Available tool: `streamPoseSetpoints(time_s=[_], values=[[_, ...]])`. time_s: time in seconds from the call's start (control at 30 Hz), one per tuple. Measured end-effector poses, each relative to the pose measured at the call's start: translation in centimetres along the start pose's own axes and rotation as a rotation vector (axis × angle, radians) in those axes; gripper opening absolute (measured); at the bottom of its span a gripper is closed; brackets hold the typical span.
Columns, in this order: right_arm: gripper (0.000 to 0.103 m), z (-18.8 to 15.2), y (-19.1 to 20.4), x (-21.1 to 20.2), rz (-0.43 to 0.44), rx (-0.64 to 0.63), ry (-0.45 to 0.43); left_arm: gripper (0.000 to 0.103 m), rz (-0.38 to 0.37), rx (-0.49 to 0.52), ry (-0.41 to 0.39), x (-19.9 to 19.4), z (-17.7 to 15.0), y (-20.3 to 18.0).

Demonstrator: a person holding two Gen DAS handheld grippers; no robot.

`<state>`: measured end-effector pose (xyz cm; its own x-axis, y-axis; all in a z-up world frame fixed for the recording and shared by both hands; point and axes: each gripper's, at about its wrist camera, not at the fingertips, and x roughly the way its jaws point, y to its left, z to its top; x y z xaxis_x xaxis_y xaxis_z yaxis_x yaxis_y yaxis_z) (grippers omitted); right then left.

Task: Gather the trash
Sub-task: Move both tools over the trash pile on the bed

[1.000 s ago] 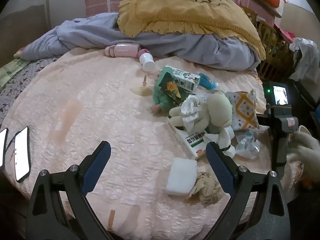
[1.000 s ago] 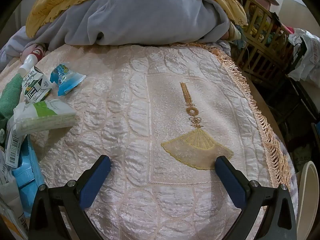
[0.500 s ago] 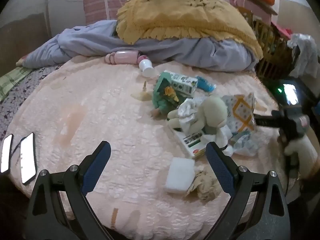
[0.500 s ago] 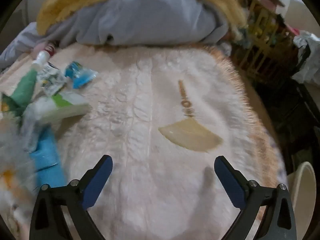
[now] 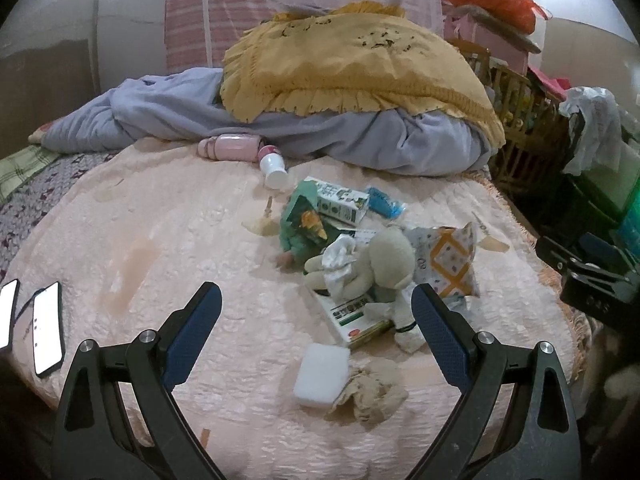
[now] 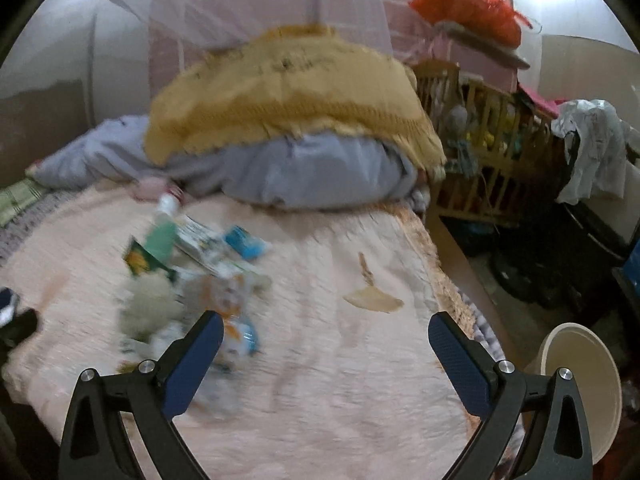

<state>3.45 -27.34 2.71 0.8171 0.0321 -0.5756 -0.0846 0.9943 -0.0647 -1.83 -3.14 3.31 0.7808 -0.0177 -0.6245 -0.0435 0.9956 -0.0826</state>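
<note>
Spread wide and empty, left gripper (image 5: 316,314) was held above the bedspread (image 5: 192,240), trash pile (image 5: 360,264) just beyond. Right gripper (image 6: 326,338) was likewise fully open, nothing held or touched; pile (image 6: 192,280) blurred at left.

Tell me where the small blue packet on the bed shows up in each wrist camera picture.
Left wrist: the blue packet lies right of centre, just right of the white and green carton.
Right wrist: blurred, left of centre, at the right edge of the litter pile.
Shared landmark: the yellow fringed cloth heaped at the far end of the bed.
</note>
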Motion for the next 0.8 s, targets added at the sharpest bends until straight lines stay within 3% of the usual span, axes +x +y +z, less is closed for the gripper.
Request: streamPoseSetpoints(time_s=[0.23,0.8], values=[[0.102,0.5,2.2,-3.3,0.027,0.008,-0.083,0.096,0.013,0.006,-0.046,-1.0,0.3,-0.2],[0.102,1.1,3.2,-4.0,0.057,0.023,-0.095,0.096,0.032,0.005,-0.075,-1.1,0.4,-0.1]])
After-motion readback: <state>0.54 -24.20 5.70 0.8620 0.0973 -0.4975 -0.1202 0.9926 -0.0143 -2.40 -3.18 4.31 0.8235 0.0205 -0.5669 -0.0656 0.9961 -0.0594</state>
